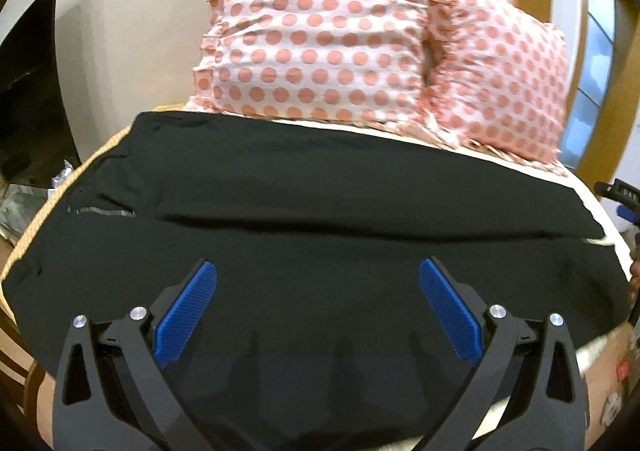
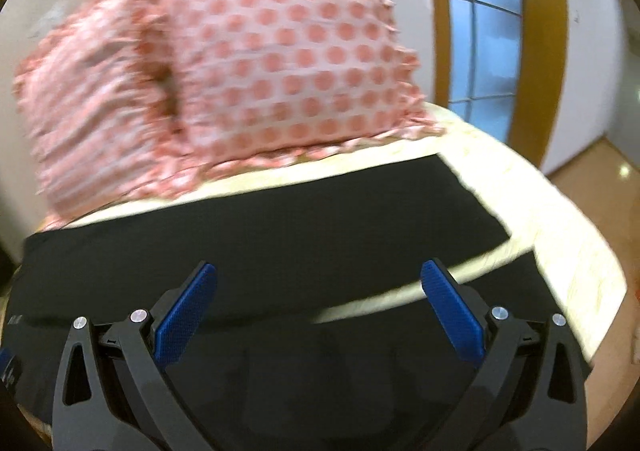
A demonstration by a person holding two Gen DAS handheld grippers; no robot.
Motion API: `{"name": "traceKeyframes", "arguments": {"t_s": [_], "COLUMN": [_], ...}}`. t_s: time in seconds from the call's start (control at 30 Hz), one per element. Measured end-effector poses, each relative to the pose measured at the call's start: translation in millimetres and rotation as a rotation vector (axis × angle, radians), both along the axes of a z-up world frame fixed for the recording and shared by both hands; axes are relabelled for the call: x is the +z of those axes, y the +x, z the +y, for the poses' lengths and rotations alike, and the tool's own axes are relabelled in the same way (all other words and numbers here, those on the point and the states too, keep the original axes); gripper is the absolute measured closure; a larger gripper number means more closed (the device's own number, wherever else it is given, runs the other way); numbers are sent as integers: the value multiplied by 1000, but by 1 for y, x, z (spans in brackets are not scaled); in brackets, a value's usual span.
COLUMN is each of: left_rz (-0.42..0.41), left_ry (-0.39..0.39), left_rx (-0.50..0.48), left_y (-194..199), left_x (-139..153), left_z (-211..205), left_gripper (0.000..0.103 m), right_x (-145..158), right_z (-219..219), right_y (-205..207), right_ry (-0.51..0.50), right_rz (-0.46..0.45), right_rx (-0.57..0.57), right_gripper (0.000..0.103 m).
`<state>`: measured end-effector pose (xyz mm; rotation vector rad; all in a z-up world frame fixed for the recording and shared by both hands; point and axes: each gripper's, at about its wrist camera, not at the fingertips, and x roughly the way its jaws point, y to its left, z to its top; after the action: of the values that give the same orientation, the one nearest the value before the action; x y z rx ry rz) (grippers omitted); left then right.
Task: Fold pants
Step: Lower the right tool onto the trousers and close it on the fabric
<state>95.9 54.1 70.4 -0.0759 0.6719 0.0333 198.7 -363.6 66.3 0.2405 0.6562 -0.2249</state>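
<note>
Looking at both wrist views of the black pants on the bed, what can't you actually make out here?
- Near edge of the black pants: left wrist view, hidden behind the open left gripper.
- Same edge in the right wrist view, behind the open right gripper.
- Polka-dot pillows: right wrist view, motion-blurred.
- Right gripper in the left view: cut off by the right edge.
- Clutter beside the bed: left view, too small and dark.

Both wrist cameras look closely across pants (image 1: 304, 211) toward pillows (image 1: 320, 35).

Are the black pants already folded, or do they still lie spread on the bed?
Spread: the black pants lie flat, both legs apart with bed sheet showing between them.
</note>
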Motion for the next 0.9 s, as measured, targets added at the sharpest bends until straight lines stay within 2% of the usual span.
{"name": "traceKeyframes", "arguments": {"t_s": [0.07, 0.17, 0.23, 0.27, 0.33, 0.37, 0.47, 0.67, 0.8, 0.87, 0.9], "left_rz": [-8, -19, -16, -4, 13, 41, 75, 110, 114, 112, 111], "left_ry": [18, 42, 45, 40, 33, 33, -21, -83, -99, -103, -107], "left_rx": [31, 70, 84, 88, 80, 68, 11, 2, -1, 1, 2], "left_y": [17, 32, 40, 45, 51, 55, 59, 64, 65, 65, 65], "left_x": [0, -5, -12, -17, -25, -31, -38, -46, -46, -46, -46], "left_z": [5, 10, 14, 16, 17, 16, 19, 25, 26, 26, 27], "left_gripper": [2, 2, 2, 2, 2, 2, 2, 2, 2, 2, 2], "right_x": [0, -5, -13, -21, -34, -42, -57, -72, -79, -79, -79], "right_z": [-20, -49, -67, -78, -93, -101, -112, -119, -113, -110, -111], "right_y": [31, 74, 102, 119, 140, 152, 173, 198, 205, 197, 192], "right_ry": [-20, -23, 7, 37, 74, 88, 96, 104, 20, 15, 32], "right_rz": [31, 76, 120, 154, 191, 213, 249, 290, 325, 302, 290], "right_rx": [-88, -208, -259, -289, -334, -362, -435, -501, -514, -497, -497], "right_gripper": [1, 11, 22, 24, 41, 44, 45, 44, 44, 46, 56]}}
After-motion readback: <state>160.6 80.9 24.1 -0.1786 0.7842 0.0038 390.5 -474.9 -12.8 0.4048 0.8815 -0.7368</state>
